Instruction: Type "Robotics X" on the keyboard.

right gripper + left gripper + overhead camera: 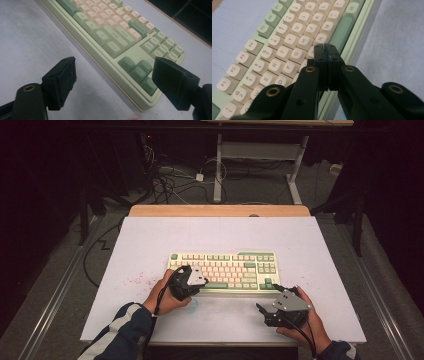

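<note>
A cream and green keyboard (pixel 223 271) lies flat near the middle of the white worktop (pixel 150 245), its long side parallel to the near edge. The left gripper (pixel 195 281) hovers over the keyboard's near left part, held in the person's left hand (pixel 162 296). In the left gripper view its jaws are pressed together with nothing between them, and their joined tips sit over the letter keys (pixel 294 40) just beside the green space bar (pixel 342 32), close above the keycaps; whether they touch a key I cannot tell. The right gripper (pixel 261 311) rests lower, near the worktop's near right part, just off the keyboard's near right corner and apart from it. Its jaws are spread wide and empty, and between them the right gripper view shows the green arrow keys (pixel 140 71) and bare worktop.
</note>
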`<state>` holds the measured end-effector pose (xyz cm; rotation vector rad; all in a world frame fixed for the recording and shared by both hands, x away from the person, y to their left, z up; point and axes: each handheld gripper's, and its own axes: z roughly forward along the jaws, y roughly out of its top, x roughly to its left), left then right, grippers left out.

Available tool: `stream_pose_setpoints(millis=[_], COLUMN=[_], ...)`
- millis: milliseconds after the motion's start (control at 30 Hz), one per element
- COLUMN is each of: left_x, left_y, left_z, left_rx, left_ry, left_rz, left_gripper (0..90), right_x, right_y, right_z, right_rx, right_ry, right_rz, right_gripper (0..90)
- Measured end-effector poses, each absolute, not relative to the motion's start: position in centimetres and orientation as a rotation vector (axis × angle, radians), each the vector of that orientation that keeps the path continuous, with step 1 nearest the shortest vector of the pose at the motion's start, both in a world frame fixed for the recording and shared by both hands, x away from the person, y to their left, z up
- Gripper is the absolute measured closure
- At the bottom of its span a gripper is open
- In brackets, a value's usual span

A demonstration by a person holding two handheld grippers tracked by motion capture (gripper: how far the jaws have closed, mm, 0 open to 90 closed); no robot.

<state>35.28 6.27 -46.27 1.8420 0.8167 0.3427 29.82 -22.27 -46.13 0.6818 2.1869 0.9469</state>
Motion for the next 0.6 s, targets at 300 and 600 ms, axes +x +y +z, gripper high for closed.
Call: stream_pose_setpoints(millis=[300,600], left_x=[35.4,35.1], left_y=[6.2,6.8], left_z=[-47.1,-45.8], left_rx=[1.884,1.828], left_ry=[0.808,0.796], left_rz=[0.343,0.354], left_gripper=[86.9,82.8], right_x=[29.8,29.8], right_y=[-22.1,-22.2], right_z=[-46.3,-46.2], right_rx=[0.672,0.676], right_ry=[2.199,2.198], right_rz=[0.928,0.928], right_gripper=[20.7,20.7])
